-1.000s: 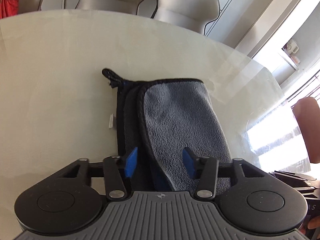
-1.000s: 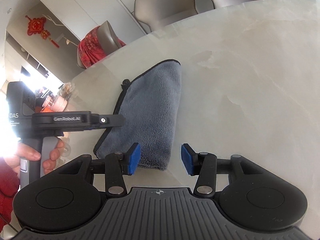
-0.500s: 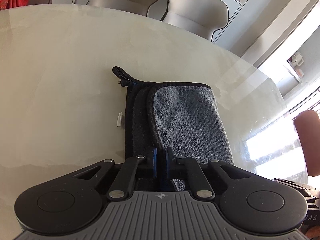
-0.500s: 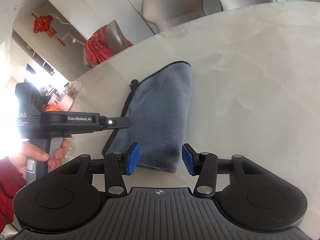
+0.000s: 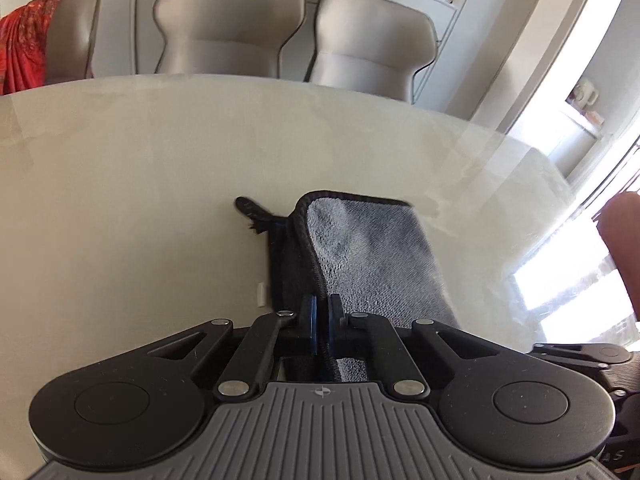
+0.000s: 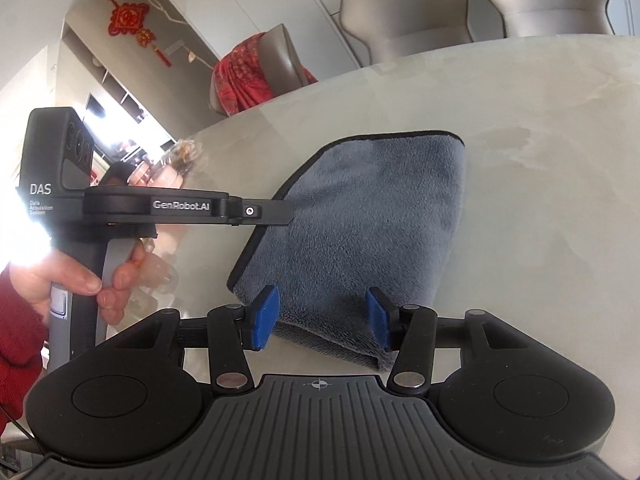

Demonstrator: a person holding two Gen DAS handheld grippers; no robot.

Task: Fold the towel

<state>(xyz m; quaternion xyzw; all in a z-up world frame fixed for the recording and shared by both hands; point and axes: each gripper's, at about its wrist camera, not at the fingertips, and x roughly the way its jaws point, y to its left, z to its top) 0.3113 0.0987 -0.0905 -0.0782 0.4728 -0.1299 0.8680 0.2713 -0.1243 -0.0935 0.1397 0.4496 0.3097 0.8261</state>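
A grey towel [image 5: 368, 256] with a black trim lies folded on the pale marble table [image 5: 120, 184]. It also shows in the right wrist view [image 6: 372, 216]. My left gripper [image 5: 320, 316] is shut on the towel's near edge, along the trimmed upper layer. A black hanging loop [image 5: 250, 206] sticks out at the far left corner. My right gripper [image 6: 322, 314] is open, its blue pads on either side of the towel's near end, just above it. The left gripper's body [image 6: 180, 208] reaches the towel's left edge in the right wrist view.
Beige chairs [image 5: 228, 28] stand behind the far table edge, one with a red cloth [image 5: 20, 48]. A small white tag [image 5: 262, 294] lies by the towel's left side. Bright window glare falls at the right.
My left gripper shut on the towel's near edge, then the view tilted up with the edge lifting. My right gripper moved closer to the towel's near end and stayed open.
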